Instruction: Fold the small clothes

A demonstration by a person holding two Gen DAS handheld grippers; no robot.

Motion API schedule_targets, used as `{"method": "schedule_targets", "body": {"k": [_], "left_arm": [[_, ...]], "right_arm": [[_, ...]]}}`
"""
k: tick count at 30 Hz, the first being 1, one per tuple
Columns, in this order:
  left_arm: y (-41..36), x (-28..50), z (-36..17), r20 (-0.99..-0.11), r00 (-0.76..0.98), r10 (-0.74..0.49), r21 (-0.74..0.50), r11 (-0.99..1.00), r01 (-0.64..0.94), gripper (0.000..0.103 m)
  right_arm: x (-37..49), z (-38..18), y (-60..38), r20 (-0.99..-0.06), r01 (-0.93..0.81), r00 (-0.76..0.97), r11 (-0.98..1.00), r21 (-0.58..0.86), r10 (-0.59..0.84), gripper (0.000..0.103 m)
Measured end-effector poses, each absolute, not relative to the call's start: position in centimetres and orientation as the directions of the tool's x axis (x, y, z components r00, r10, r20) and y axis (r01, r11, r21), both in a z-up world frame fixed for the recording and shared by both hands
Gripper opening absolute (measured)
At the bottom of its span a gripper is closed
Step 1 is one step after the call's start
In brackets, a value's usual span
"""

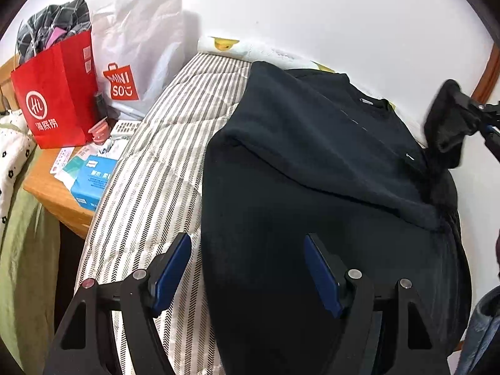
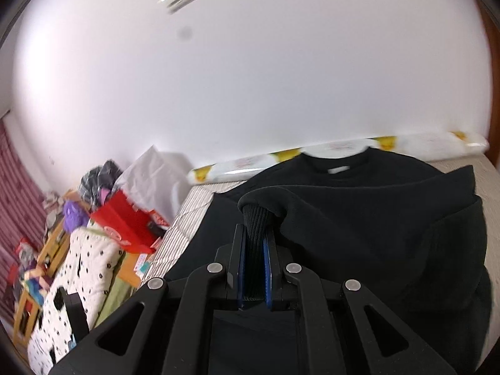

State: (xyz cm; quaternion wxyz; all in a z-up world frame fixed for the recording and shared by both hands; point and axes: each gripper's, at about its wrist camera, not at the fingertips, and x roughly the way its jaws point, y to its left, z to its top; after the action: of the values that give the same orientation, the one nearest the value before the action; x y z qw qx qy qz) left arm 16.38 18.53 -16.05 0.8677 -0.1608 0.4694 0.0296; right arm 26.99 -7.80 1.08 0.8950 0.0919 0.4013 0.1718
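Note:
A black sweatshirt [image 1: 312, 162] lies spread on the striped bed cover [image 1: 162, 143], collar toward the wall, one sleeve folded across its chest. My left gripper [image 1: 248, 268] is open above the sweatshirt's left edge, one blue pad over the bed cover and the other over the black cloth, neither pressing on anything. My right gripper [image 2: 254, 234] is shut on the ribbed sleeve cuff [image 2: 254, 218] and holds it lifted above the sweatshirt [image 2: 375, 218]. In the left wrist view the right gripper [image 1: 465, 106] shows at the far right with the cuff [image 1: 443, 125] hanging from it.
A rolled mat with a duck print [image 1: 225, 45] lies along the white wall behind the bed. Left of the bed a wooden nightstand [image 1: 53, 187] carries a red paper bag [image 1: 56, 93], a white shopping bag [image 1: 140, 47] and a blue tissue pack [image 1: 90, 181]. A dotted quilt [image 2: 84, 268] hangs beside it.

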Motion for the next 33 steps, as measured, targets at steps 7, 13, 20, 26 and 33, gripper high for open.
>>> {"method": "schedule_targets", "body": {"k": [7,13,20,26,33], "left_arm": [[18.4,17.2,-16.2,-0.816,0.566,-0.119,-0.265,0.947,-0.182,0.072],[16.9,18.4,-15.6,-0.808,0.572,-0.144,-0.280,0.947,-0.157,0.072],[14.6,21.0,-14.1,-0.791,0.587,-0.172,-0.287,0.952,-0.108,0.072],[12.8,24.2,-13.7,-0.783,0.599,-0.165,-0.272,0.958,-0.090,0.070],[12.2,26.6,-15.4,-0.764,0.597,-0.245,-0.350,0.934,-0.064,0.047]], "right_arm": [[29.3,-2.3,-5.3,-0.708,-0.246,0.557,0.901,0.359,0.434,0.009],[29.9,-4.1,-4.5,-0.740,-0.316,0.504,0.892,0.322,0.446,0.037],[27.5,-3.4,-10.5,-0.748,-0.274,0.589,0.946,0.172,0.307,0.061],[26.0,-4.6,-18.5,-0.787,-0.144,0.608,0.989,0.017,0.102,0.060],[24.5,-7.2,-25.9,-0.823,-0.029,0.569,0.999,-0.031,-0.009,0.055]]}}
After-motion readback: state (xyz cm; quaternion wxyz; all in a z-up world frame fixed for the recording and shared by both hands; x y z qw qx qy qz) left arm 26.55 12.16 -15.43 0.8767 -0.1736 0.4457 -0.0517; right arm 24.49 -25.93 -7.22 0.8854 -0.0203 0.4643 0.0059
